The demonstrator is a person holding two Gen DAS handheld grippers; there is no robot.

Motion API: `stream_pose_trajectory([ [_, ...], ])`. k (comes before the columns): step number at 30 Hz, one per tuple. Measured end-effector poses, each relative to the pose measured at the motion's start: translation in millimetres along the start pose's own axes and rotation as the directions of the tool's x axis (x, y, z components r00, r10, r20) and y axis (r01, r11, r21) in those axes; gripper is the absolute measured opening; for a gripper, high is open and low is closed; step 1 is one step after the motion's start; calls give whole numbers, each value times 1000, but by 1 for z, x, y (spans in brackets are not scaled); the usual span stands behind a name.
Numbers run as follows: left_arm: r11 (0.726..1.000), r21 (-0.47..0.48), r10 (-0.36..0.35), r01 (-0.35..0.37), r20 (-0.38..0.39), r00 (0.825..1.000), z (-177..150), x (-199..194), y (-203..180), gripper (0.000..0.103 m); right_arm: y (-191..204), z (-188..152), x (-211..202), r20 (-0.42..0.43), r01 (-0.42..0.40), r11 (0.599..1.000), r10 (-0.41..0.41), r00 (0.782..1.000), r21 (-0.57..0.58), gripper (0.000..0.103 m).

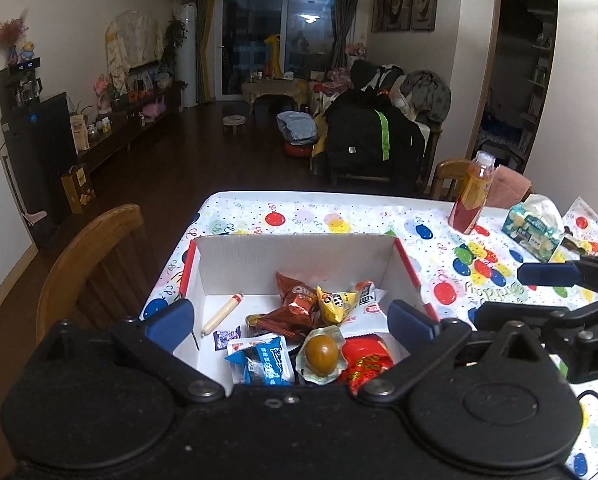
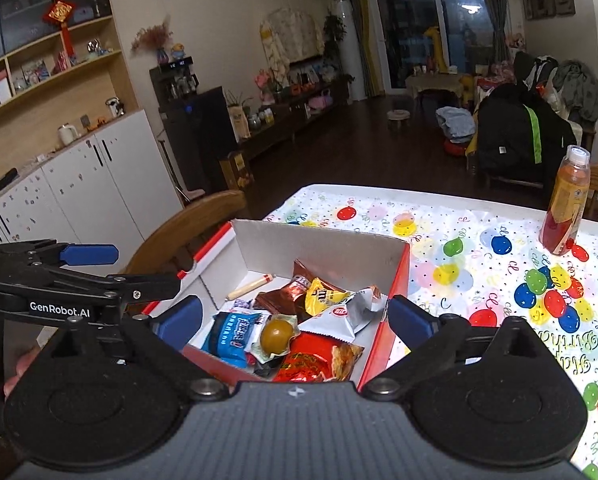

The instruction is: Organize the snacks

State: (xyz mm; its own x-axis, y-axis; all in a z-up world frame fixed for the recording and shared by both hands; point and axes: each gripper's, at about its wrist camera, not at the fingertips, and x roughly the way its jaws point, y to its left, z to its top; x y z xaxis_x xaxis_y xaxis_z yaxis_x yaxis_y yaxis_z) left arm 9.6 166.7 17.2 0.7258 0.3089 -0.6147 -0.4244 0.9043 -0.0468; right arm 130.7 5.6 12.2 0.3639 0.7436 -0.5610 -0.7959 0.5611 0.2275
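Note:
A white cardboard box [image 1: 295, 254] [image 2: 319, 238] with red outer sides sits on the balloon-print tablecloth. Inside lie a sausage stick [image 1: 223, 314], a brown packet [image 1: 297, 300], a yellow packet [image 1: 335, 302] [image 2: 323, 298], a blue packet [image 1: 263, 362] [image 2: 231, 334], a wrapped brown egg [image 1: 321, 354] [image 2: 277, 334], a red packet [image 1: 365, 362] [image 2: 311, 362] and a silver-white packet [image 2: 345, 316]. My left gripper [image 1: 291, 320] [image 2: 139, 270] hangs open over the box's near edge, holding nothing. My right gripper [image 2: 295, 320] [image 1: 511, 292] is open beside it, over the box's near right corner, also holding nothing.
An orange-red drink bottle [image 1: 473, 196] [image 2: 567, 204] stands at the table's far right, with a tissue pack [image 1: 535, 228] next to it. A wooden chair back [image 1: 87, 256] [image 2: 187, 232] is left of the box. The table's far edge [image 1: 319, 196] drops to dark floor.

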Motion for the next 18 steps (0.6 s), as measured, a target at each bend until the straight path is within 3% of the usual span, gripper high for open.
stream_pose_trajectory([
  [5,999,-25,38,-38,21,999,-1,-15,-2,103,3,-3,-16,20,-4,1000,4,1000,5,103],
  [18,998,-49,36,-37,-24,999,-1,-35,-5,103,5,-2,-34,23,-7,999,6,1000,33,103],
])
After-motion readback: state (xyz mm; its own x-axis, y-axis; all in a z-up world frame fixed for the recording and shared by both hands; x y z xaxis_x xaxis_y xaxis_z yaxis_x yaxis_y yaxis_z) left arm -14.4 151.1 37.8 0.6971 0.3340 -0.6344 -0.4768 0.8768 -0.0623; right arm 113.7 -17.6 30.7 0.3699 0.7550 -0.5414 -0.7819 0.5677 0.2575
